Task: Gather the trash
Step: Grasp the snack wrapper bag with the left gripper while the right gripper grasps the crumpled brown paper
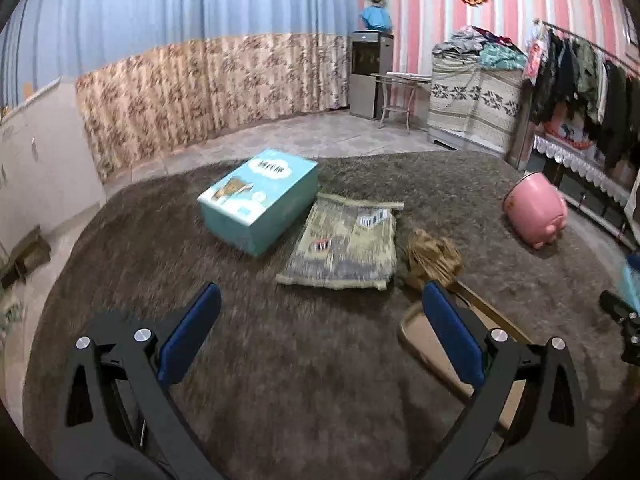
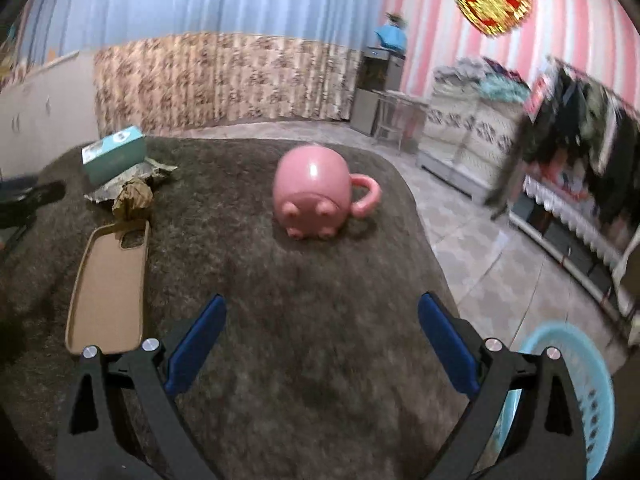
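Both pairs of blue fingers are spread wide with nothing between them; the left gripper (image 1: 320, 320) and the right gripper (image 2: 322, 330) hang over a fuzzy brown rug (image 1: 280, 380).

From the left camera we see a teal box (image 1: 260, 200) far ahead, a little to the left. A flat crinkly wrapper (image 1: 346, 248) with barcode stickers lies just to the right of it, touching the box. A brown crumpled paper ball (image 1: 434, 258) sits just right of the wrapper. The near end of the paper ball is right by the tip of our right-side finger (image 1: 452, 336). A tan phone case (image 1: 432, 344) lies partly behind that same finger.

From the right camera we see a light blue basket (image 2: 592, 376) on the floor at the near right, which the left camera barely shows. A pink pig cup (image 2: 316, 192) lies tipped over, far ahead between the fingers, with its little feet toward us and its handle to the right. The phone case (image 2: 110, 288) lies open side up at the near left, beside our left-side finger (image 2: 196, 344). The paper ball (image 2: 134, 200), wrapper (image 2: 160, 172) and box (image 2: 114, 154) are far off to the left.
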`<act>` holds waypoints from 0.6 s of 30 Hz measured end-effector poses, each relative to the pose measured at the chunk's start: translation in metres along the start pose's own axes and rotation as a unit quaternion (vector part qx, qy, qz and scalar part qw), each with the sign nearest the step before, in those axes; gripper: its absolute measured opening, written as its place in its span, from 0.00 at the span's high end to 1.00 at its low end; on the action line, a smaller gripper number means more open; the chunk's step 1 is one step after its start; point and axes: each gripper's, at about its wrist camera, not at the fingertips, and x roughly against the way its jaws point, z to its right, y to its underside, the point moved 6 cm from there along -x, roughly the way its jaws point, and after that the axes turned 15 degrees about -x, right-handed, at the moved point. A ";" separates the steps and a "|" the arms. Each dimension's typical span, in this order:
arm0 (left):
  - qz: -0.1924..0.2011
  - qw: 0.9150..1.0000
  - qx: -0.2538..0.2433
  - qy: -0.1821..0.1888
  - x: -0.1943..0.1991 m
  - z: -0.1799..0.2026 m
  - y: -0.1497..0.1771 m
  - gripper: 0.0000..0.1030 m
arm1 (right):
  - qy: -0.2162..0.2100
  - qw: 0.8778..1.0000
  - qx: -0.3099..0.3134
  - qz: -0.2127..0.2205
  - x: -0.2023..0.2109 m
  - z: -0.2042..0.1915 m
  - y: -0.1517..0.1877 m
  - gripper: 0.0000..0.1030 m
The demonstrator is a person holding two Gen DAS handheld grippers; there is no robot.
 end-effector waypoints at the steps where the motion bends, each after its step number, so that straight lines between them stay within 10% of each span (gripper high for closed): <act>1: -0.009 1.000 -0.008 -0.004 -0.011 0.001 -0.002 0.05 | 0.000 1.000 0.005 -0.001 -0.003 -0.002 -0.002 0.08; 14: -0.122 0.991 0.005 0.062 -0.108 0.007 -0.003 0.06 | -0.003 0.998 -0.057 -0.014 -0.015 0.018 0.002 0.08; 18: -0.099 0.993 0.008 0.068 -0.101 0.007 -0.004 0.23 | -0.003 0.999 -0.050 -0.012 -0.016 0.010 0.002 0.08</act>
